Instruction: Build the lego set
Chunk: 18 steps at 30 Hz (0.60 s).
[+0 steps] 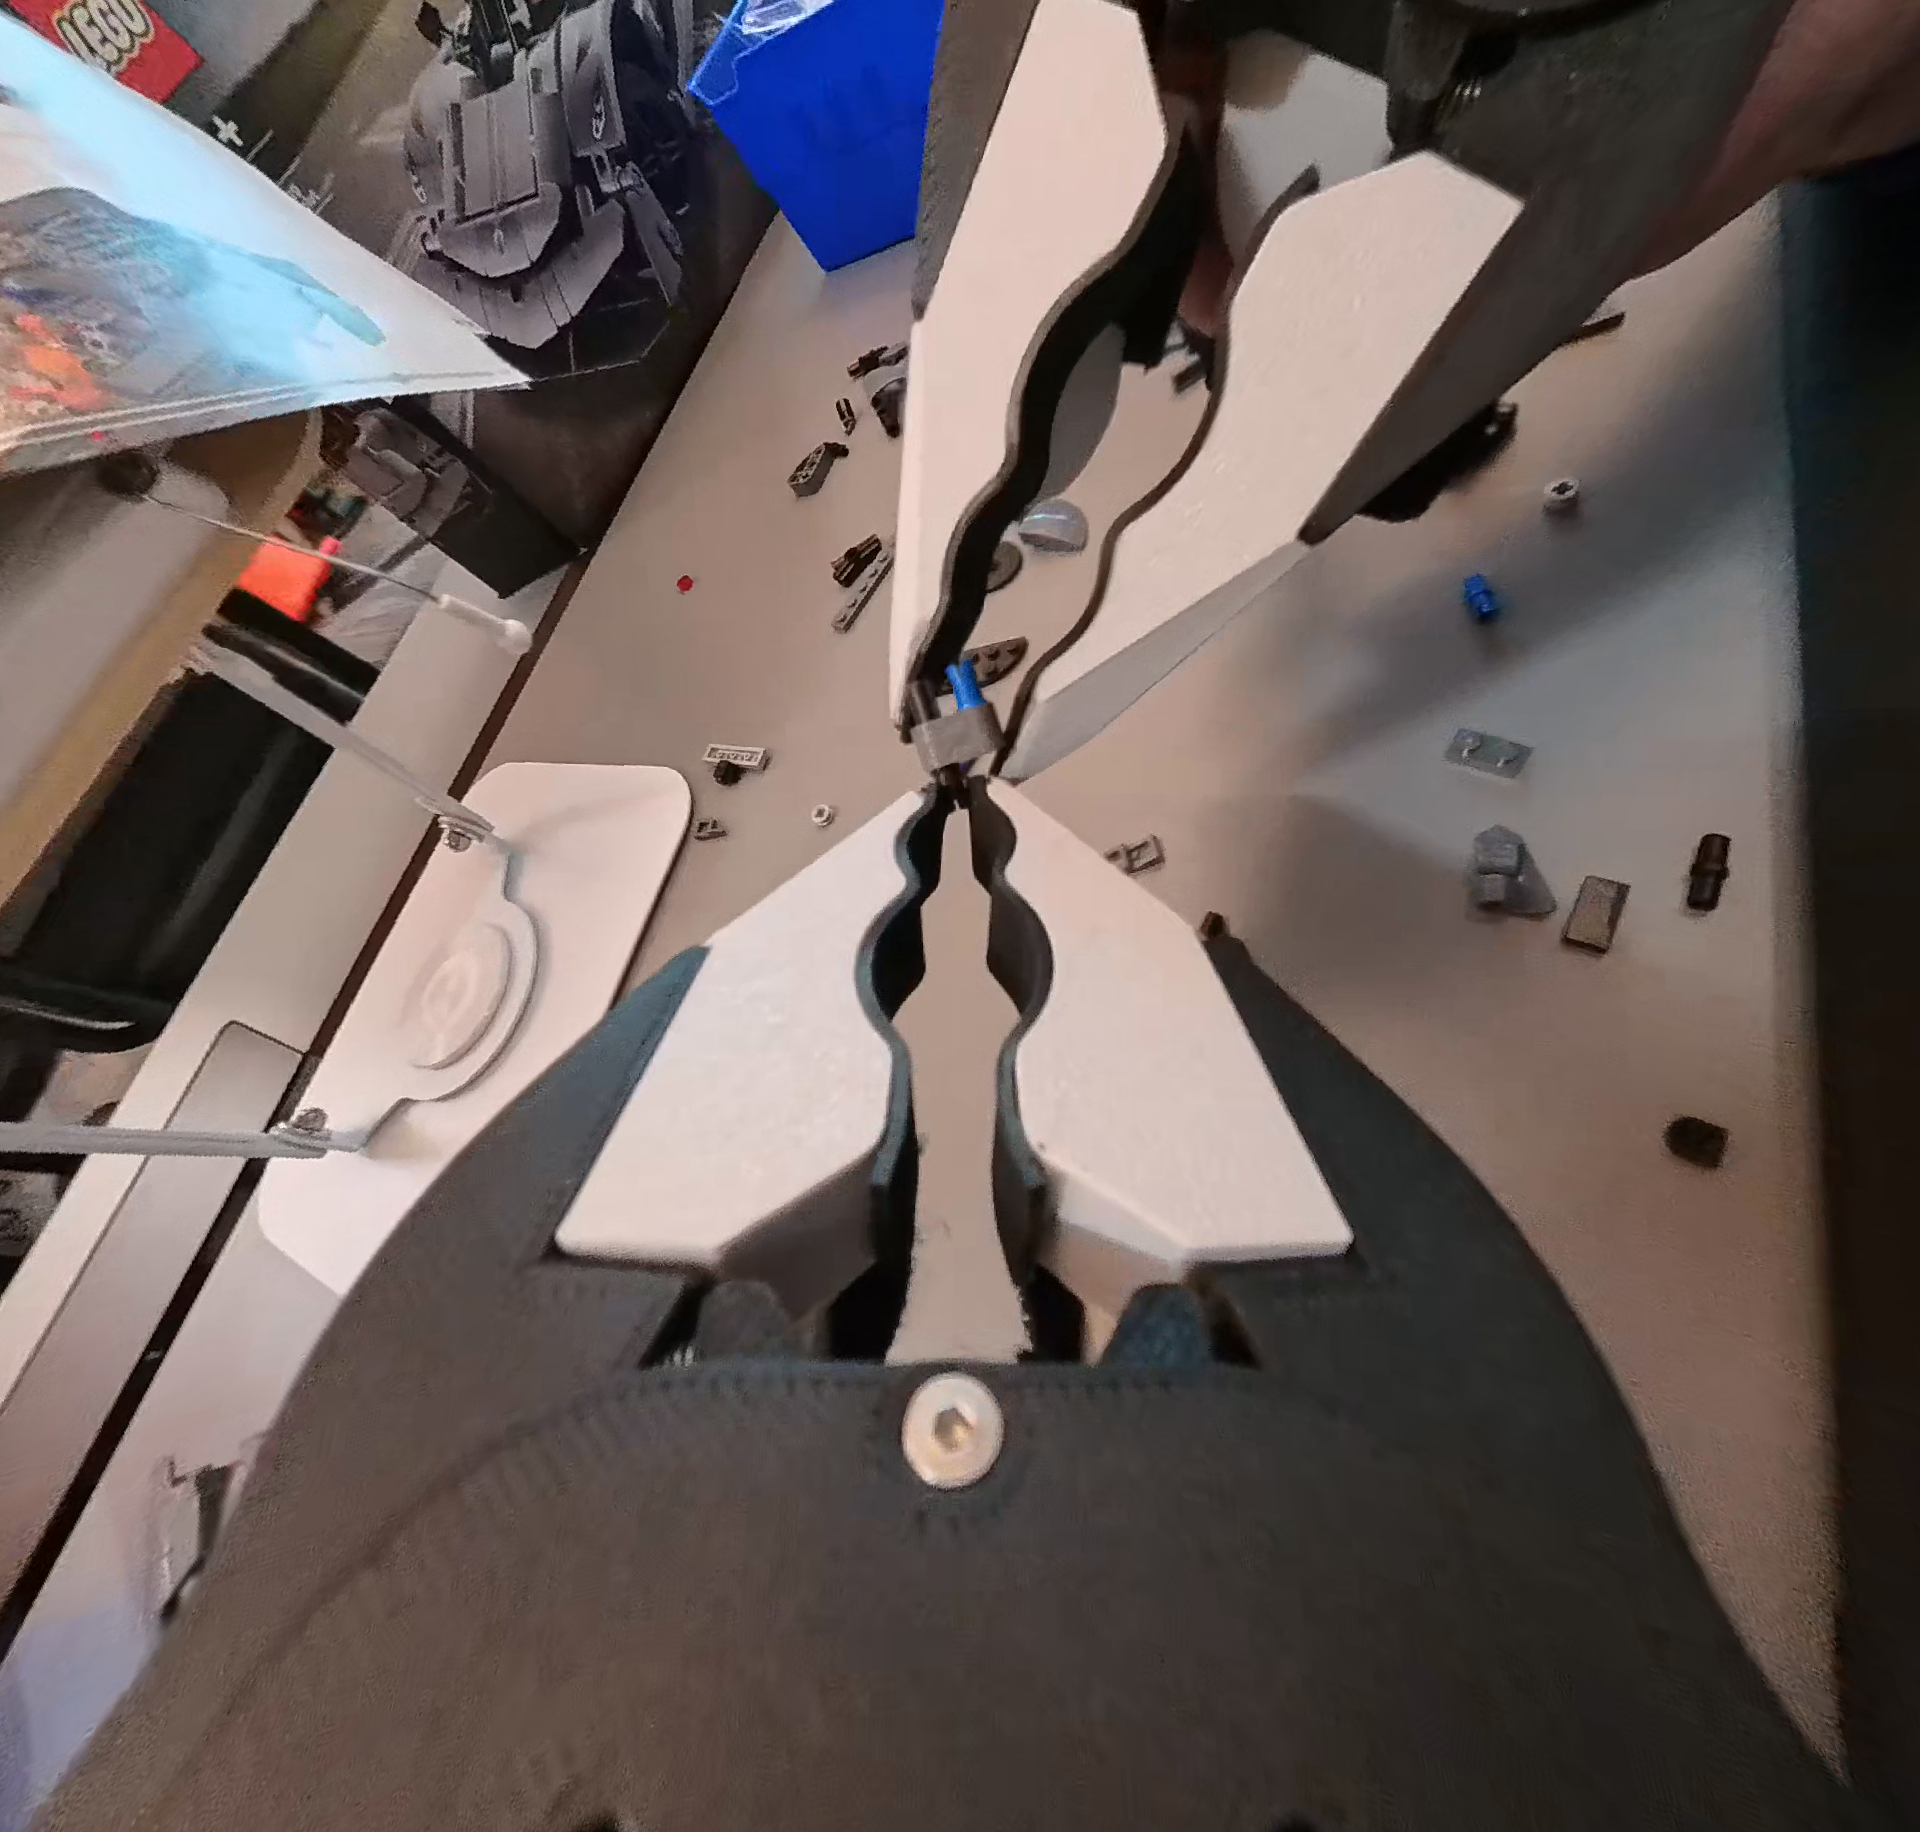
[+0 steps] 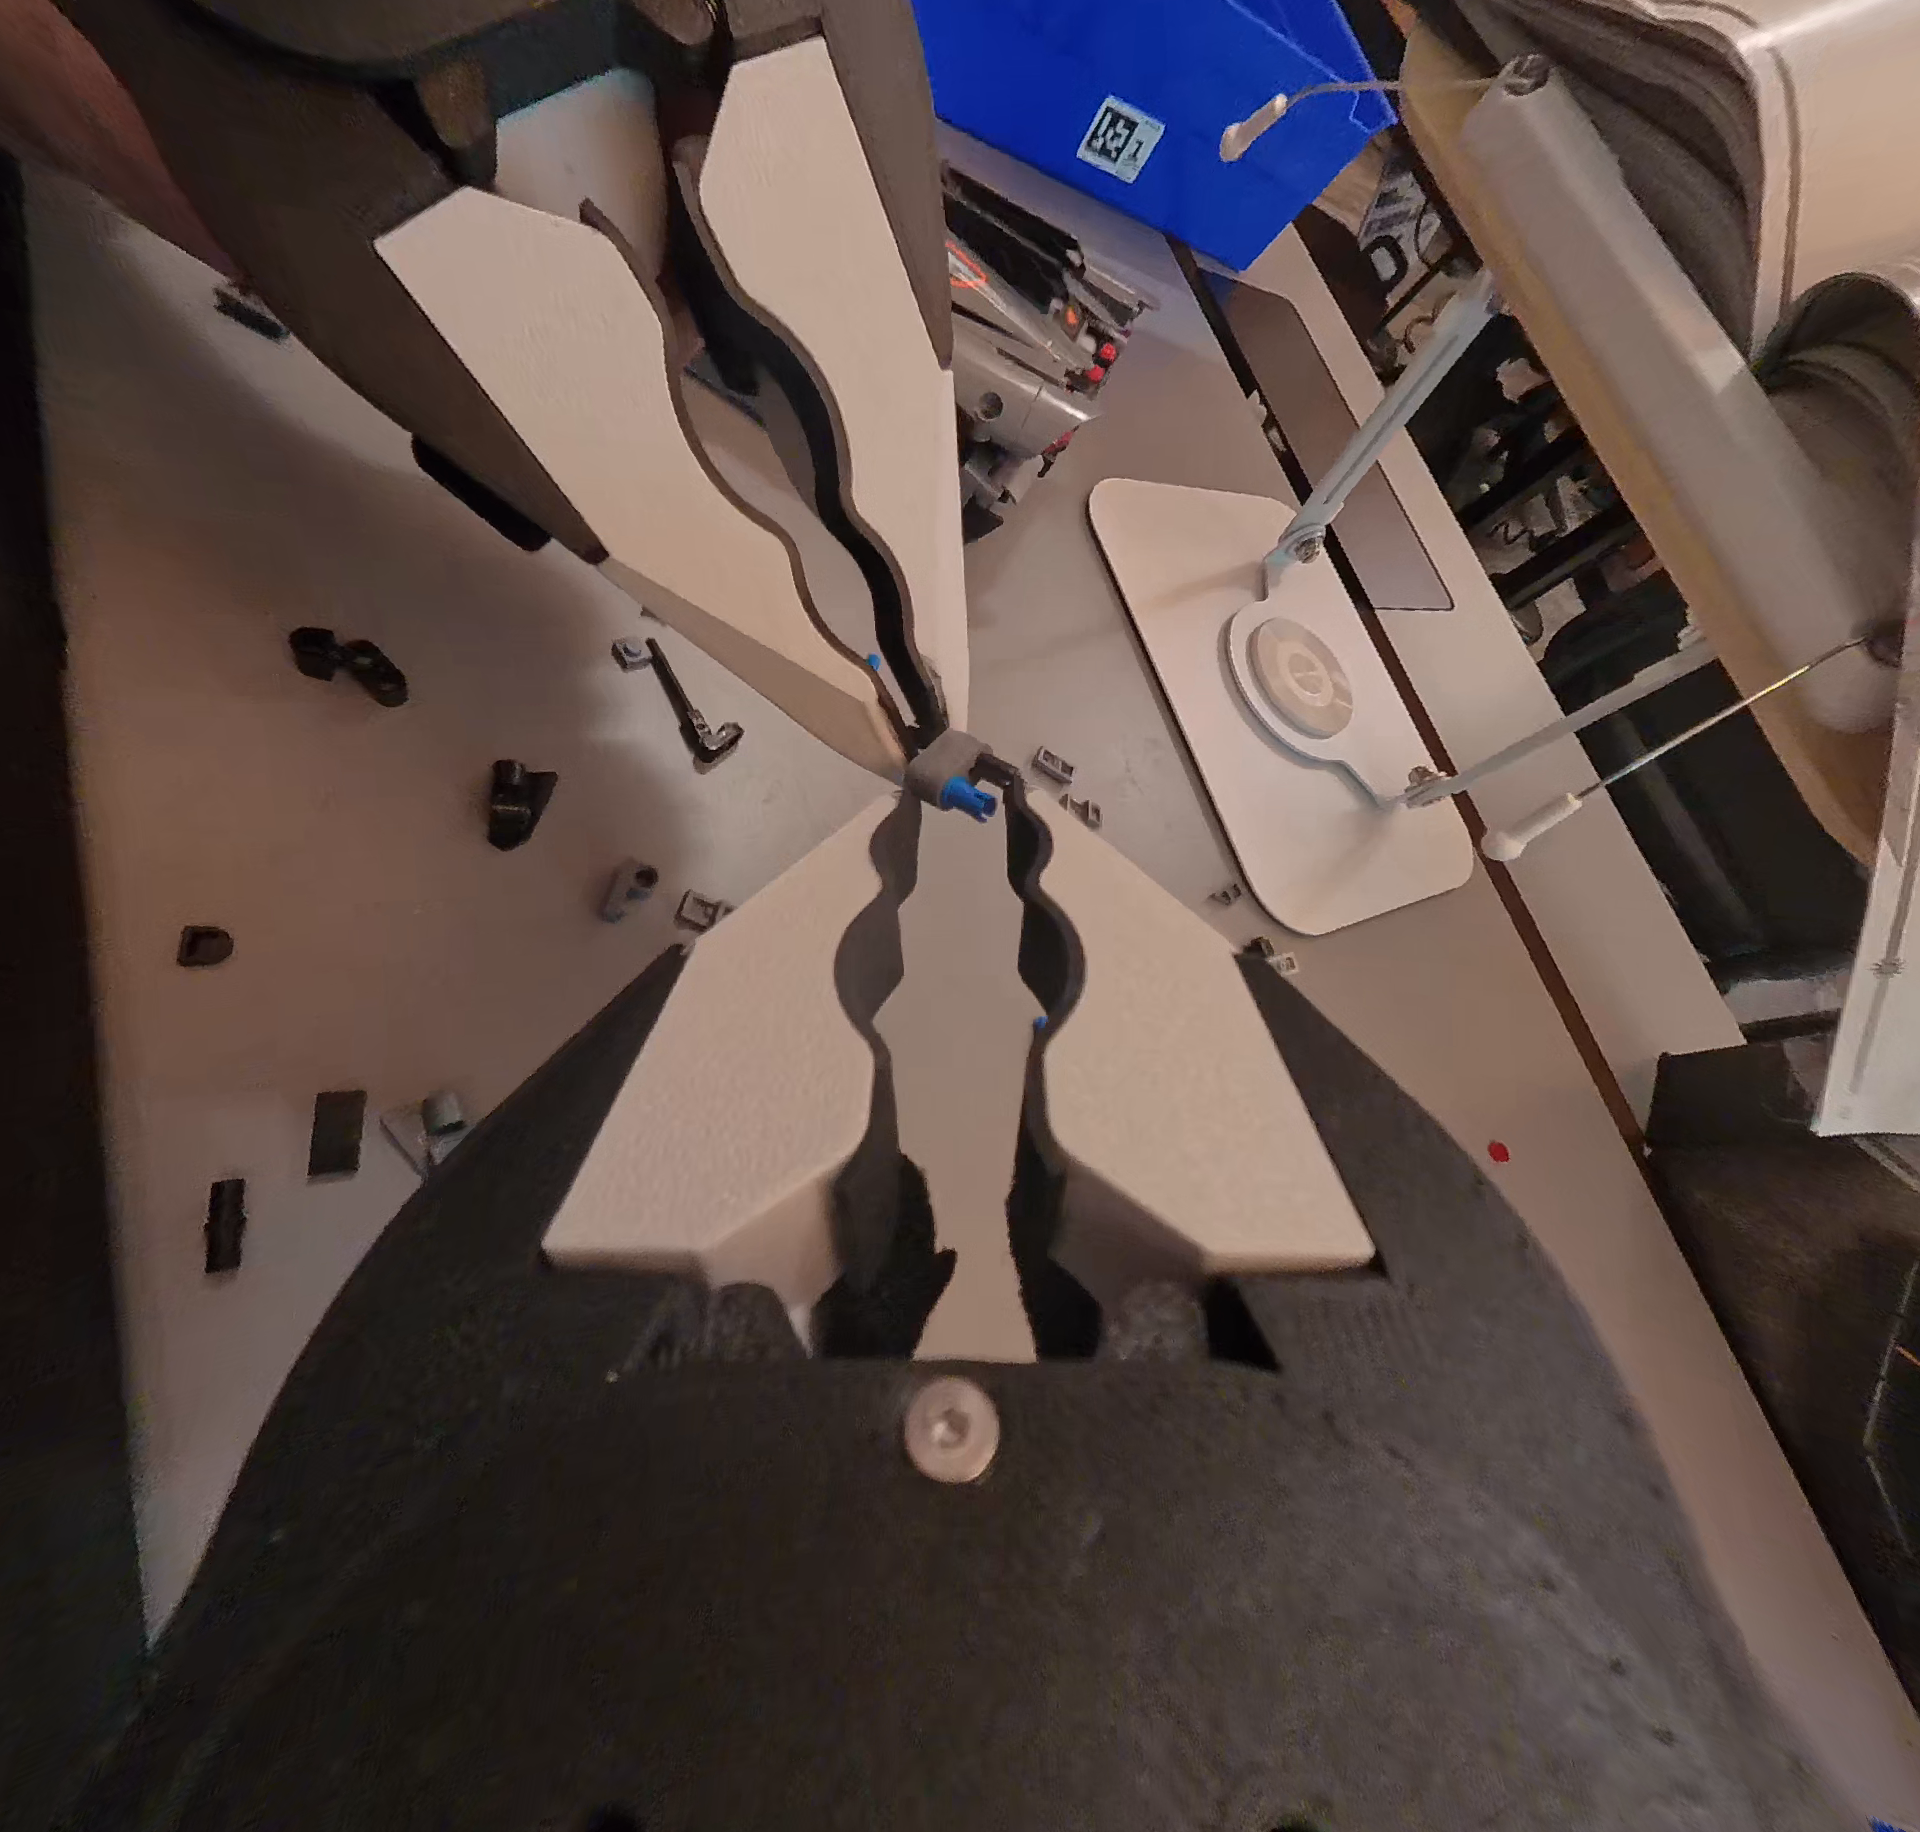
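Observation:
A small grey lego piece with a blue pin through it is held in the air between both grippers, tip to tip. My left gripper is shut on a black stub at the piece's near end. My right gripper comes in from above in the left wrist view and is shut on the grey piece. In the right wrist view the grey piece and blue pin sit at my right gripper's tips. The left gripper meets it from above.
Loose small parts lie on the grey table: a blue pin, a grey wedge, black connectors. A blue bin, the set's box, a booklet and a white stand base flank the area. A partly built model stands behind. The grippers are tip to tip, or close to it.

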{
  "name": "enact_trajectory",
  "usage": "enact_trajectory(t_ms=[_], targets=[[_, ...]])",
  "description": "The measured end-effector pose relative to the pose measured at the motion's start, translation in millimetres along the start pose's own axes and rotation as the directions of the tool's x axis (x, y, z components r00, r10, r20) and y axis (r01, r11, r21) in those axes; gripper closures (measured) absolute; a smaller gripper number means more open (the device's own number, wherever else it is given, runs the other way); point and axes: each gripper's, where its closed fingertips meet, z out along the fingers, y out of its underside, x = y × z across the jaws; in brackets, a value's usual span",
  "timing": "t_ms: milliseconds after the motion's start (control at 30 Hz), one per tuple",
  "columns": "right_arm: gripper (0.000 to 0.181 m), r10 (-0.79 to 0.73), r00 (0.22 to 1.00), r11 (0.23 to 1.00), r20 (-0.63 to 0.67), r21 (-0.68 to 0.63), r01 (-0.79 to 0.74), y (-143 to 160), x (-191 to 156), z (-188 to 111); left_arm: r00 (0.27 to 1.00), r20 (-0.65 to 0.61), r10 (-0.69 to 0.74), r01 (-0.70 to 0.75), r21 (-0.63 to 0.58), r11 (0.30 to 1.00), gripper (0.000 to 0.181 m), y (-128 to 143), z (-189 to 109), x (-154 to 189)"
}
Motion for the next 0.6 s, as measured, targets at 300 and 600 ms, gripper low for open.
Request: enact_trajectory(t_ms=[300,600], targets=[[0.168,-0.054,0.997,0.996,-0.046,-0.075,0.05,8.0,0.1,3.1,0.978,0.1,0.186,-0.18,-0.065,0.982,0.181,-1.3,-2.3,0.2],[0.171,-0.096,0.993,0.992,-0.068,-0.092,0.089,9.1,-1.8,3.8,0.965,0.118,0.232,-0.225,-0.071,0.972,0.18,-4.5,-4.1,3.8]])
